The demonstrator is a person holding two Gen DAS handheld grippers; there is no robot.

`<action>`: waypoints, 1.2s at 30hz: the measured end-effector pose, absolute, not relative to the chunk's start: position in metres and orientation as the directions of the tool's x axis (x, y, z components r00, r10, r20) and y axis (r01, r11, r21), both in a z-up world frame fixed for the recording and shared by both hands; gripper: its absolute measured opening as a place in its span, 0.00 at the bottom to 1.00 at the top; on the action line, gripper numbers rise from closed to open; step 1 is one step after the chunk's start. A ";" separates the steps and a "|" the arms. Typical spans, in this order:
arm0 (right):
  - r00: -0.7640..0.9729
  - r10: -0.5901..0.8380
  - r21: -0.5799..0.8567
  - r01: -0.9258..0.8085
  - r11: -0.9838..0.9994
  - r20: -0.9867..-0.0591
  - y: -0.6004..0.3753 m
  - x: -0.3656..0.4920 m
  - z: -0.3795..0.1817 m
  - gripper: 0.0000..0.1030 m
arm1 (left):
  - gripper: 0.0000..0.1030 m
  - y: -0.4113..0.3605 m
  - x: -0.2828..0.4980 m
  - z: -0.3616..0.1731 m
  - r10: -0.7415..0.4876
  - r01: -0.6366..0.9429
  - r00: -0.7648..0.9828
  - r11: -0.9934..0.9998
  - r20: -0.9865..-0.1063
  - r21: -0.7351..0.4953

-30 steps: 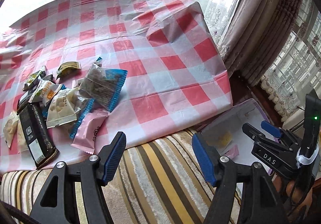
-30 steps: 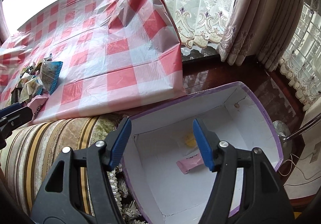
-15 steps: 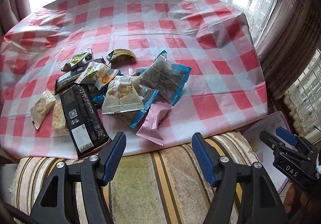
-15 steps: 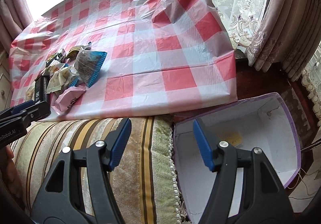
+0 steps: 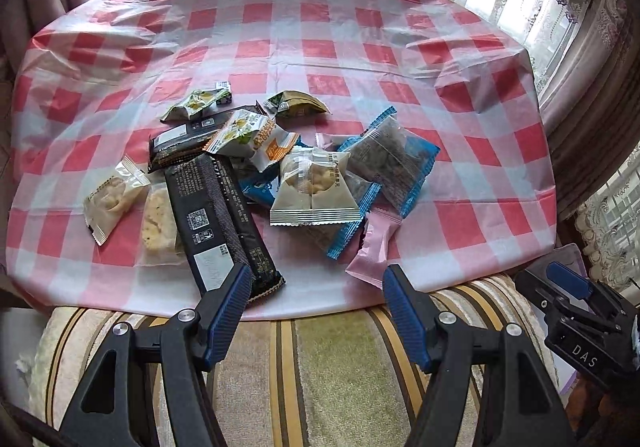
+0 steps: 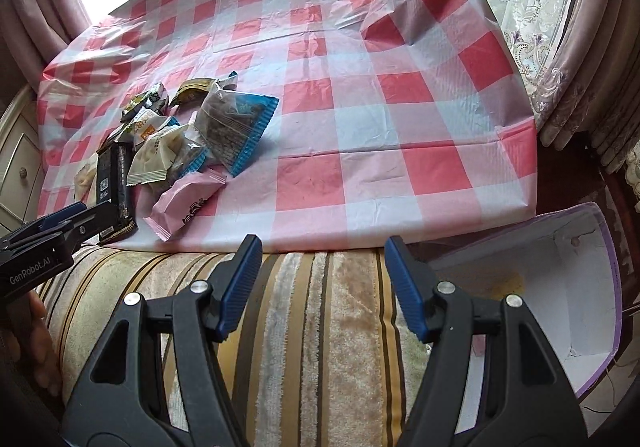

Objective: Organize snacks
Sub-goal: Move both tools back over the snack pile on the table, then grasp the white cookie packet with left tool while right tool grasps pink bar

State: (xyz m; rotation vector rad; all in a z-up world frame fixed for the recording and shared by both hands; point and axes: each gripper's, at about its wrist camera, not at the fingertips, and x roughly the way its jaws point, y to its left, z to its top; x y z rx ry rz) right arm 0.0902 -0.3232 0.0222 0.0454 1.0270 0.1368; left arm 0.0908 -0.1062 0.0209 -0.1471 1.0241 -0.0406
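Observation:
A heap of snack packs lies on the red-and-white checked tablecloth (image 5: 460, 215). It holds a long black bar pack (image 5: 218, 215), a pink pack (image 5: 374, 247), a blue-edged clear pack (image 5: 394, 159) and a pale biscuit pack (image 5: 314, 187). My left gripper (image 5: 317, 275) hovers open and empty over the cloth's near edge, just in front of the black and pink packs. My right gripper (image 6: 322, 247) is open and empty above the striped cushion, right of the heap (image 6: 180, 143). A white box with a purple rim (image 6: 560, 279) stands open at its right.
A striped plush cushion (image 5: 320, 367) runs along the table's near edge. Curtains (image 6: 580, 47) hang at the right, over a dark wooden ledge (image 6: 568, 175). A pale cabinet (image 6: 20, 167) stands at the far left. The cloth right of the heap is bare.
Both grippers have swung left, away from the box and toward the snack heap. The heap is now centred in the left wrist view; the box has slid to the right edge. Jaw widths are unchanged.

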 end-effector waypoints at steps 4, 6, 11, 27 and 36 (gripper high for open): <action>0.489 0.181 0.134 -0.129 0.983 -0.853 -0.301 0.100 0.020 0.65 | 0.67 -0.077 0.090 0.019 -0.098 -0.095 0.530 0.980 -0.842 -0.174; 0.475 0.203 0.148 -0.153 0.977 -0.856 -0.289 0.105 0.017 0.65 | 0.67 -0.062 0.089 0.019 -0.082 -0.125 0.541 0.976 -0.837 -0.176; 0.431 0.271 0.200 -0.203 0.959 -0.861 -0.261 0.117 0.011 0.65 | 0.67 -0.025 0.090 0.016 -0.041 -0.189 0.547 0.967 -0.836 -0.170; 0.335 0.286 0.210 -0.245 0.947 -0.898 -0.212 0.149 -0.012 0.65 | 0.67 0.067 0.131 -0.009 -0.029 -0.188 0.490 0.972 -0.871 -0.138; 0.305 0.257 0.197 -0.214 0.957 -0.917 -0.210 0.158 -0.025 0.52 | 0.72 0.067 0.161 -0.029 0.023 -0.032 0.444 0.999 -0.896 0.009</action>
